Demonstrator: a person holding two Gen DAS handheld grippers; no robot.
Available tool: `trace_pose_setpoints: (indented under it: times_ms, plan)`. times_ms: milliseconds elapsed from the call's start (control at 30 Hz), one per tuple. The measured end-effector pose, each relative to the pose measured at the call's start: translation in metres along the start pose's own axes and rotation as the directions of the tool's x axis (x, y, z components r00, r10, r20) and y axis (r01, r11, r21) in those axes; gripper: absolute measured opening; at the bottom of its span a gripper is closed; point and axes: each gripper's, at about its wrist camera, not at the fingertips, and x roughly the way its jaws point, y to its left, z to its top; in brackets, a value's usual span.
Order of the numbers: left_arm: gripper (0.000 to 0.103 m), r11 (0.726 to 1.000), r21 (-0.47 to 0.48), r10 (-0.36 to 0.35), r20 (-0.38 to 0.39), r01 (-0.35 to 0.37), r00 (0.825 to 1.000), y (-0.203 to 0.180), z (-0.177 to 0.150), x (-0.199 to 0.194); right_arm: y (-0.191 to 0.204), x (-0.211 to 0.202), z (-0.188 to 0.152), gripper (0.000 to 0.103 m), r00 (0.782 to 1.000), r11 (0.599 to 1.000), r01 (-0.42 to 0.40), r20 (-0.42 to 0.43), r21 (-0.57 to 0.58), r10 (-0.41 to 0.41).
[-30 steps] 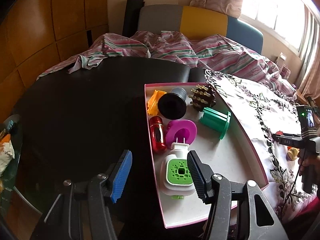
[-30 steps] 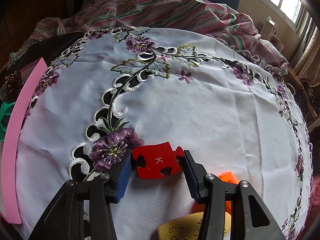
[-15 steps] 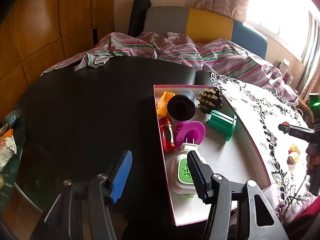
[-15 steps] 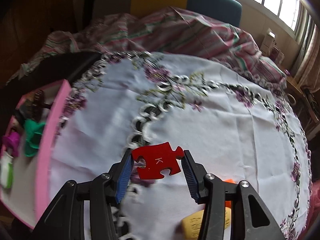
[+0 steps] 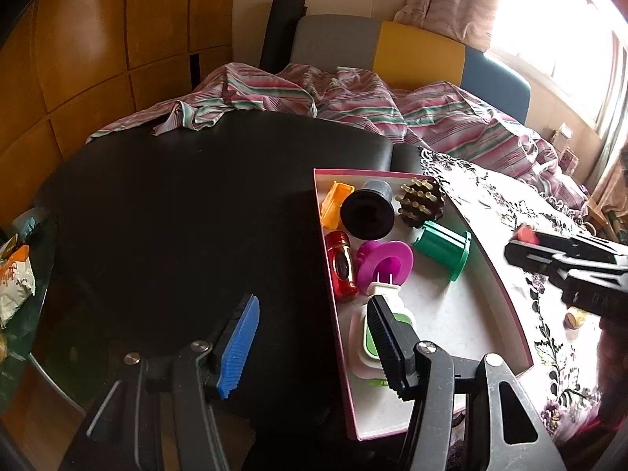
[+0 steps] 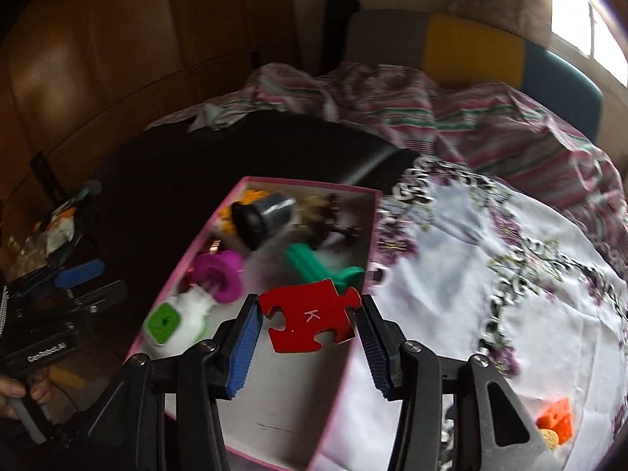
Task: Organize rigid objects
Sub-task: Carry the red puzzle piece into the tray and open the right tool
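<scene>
My right gripper (image 6: pixel 307 306) is shut on a red puzzle piece (image 6: pixel 310 320) marked K and holds it in the air above the near right side of the pink-rimmed box (image 6: pixel 306 186). In the box (image 5: pixel 506 286) lie an orange piece (image 5: pixel 333 204), a black cylinder (image 5: pixel 367 216), a brown spiked ball (image 5: pixel 420 202), a green spool (image 5: pixel 443 249), a magenta ring (image 5: pixel 388 261), a red bottle (image 5: pixel 341 269) and a white-and-green plug device (image 5: pixel 363 333). My left gripper (image 5: pixel 313 302) stands open astride the box's left wall, gripping nothing. The right gripper (image 5: pixel 549 247) shows blurred at the right.
The box lies half on a black table (image 5: pixel 176 216), half on a white embroidered cloth (image 6: pixel 490 314). An orange block (image 6: pixel 557 420) and a small yellow piece (image 5: pixel 575 318) lie on the cloth. Striped bedding (image 5: pixel 353 98) is behind. A snack packet (image 5: pixel 15 286) sits far left.
My right gripper has lifted the red puzzle piece off the cloth and carried it left, over the box. The left gripper has stayed in place.
</scene>
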Motion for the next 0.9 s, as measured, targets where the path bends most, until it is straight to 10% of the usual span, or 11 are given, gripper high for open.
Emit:
trace_pose_setpoints:
  times_ms: [900]
  plan:
    - [0.058, 0.999, -0.028, 0.017, -0.011, -0.018, 1.000, 0.010, -0.004, 0.003, 0.029, 0.082, 0.011, 0.049, 0.986, 0.998, 0.040, -0.159, -0.047, -0.047]
